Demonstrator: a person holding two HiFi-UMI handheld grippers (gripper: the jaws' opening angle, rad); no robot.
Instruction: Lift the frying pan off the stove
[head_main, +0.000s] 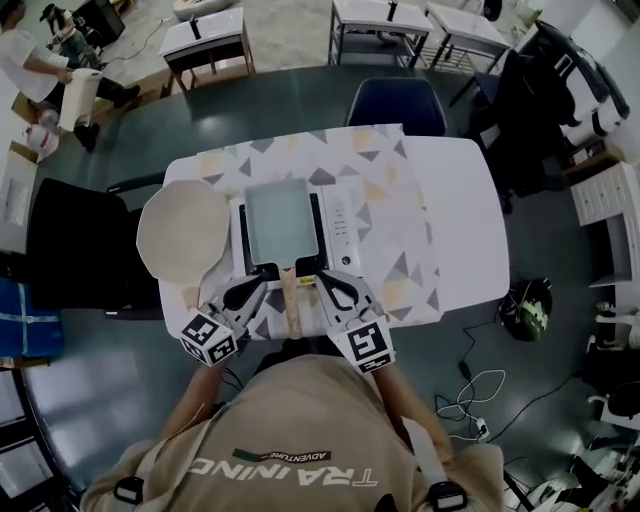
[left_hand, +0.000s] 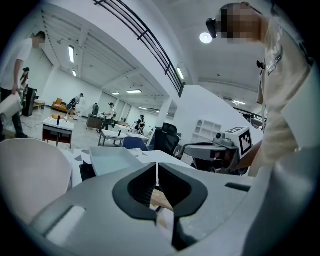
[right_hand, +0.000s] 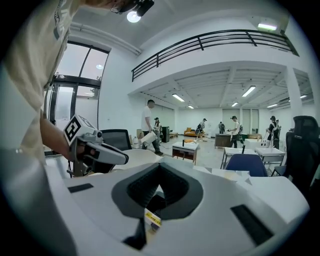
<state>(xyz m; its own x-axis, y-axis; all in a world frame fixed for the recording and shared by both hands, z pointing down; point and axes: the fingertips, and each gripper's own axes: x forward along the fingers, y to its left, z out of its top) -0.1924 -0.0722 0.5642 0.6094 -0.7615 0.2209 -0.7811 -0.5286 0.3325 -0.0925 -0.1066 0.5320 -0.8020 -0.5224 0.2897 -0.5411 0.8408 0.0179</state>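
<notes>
Find the pan (head_main: 282, 222) lying flat on the stove (head_main: 337, 222), at the middle of the table (head_main: 460, 220), with the wooden handle (head_main: 294, 300) pointing back toward the person. Note the left gripper (head_main: 252, 288) just left of the handle, jaws closed tip to tip with nothing between them. Note the right gripper (head_main: 330, 283) just right of the handle, jaws also together and empty. So, judging from this, not gripped yet.

To do the step well:
- Open one gripper first, wide enough to pass over the wood.
- Bring it around the handle from the side, not from the end.
- Take hold nearer to the pan than to the free end, probably for less tilting.
- Close firmly before any lifting.
- Support with the second gripper if the pan begins to dip.
- Raise straight up and keep level.
- Avoid pushing the stove, and stay clear of the round disc (head_main: 182, 230) at the left.
</notes>
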